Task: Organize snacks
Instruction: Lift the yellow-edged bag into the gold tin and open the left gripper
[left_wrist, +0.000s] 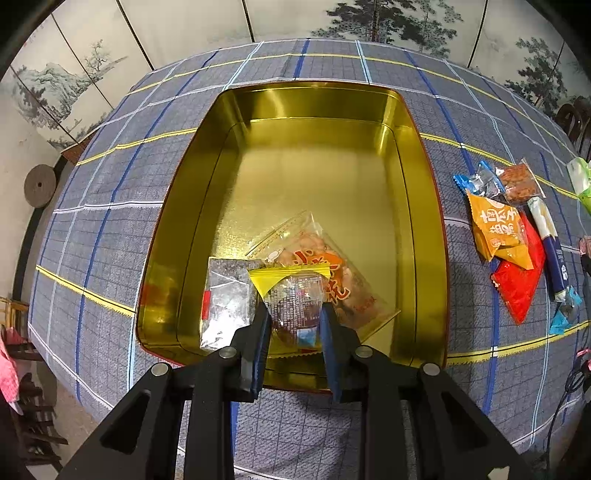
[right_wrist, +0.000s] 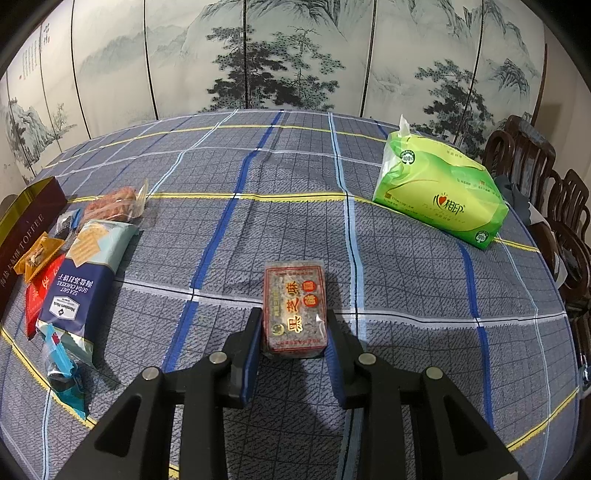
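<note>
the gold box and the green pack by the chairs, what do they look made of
Gold box: apparently metal tin, glossy; its walls mirror the light and show a rolled rim. Green pack: likely thin soft plastic film around tissues; it creases, shines, and a white sheet pokes out on top.

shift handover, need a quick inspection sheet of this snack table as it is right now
surface: table under a grey-blue checked cloth, some creases.
job's things: gold tin open, already holding a silver packet and an orange-print bag; loose snacks beside it include an orange packet, a red packet and soda crackers.
clutter: green tissue pack at the far right.
grippers: left gripper holds a clear yellow-topped packet over the tin; right gripper is shut on a dark sesame bar.
cables: a dark cable at the table's right edge.
surroundings: painted folding screen, dark wooden chairs.
</note>
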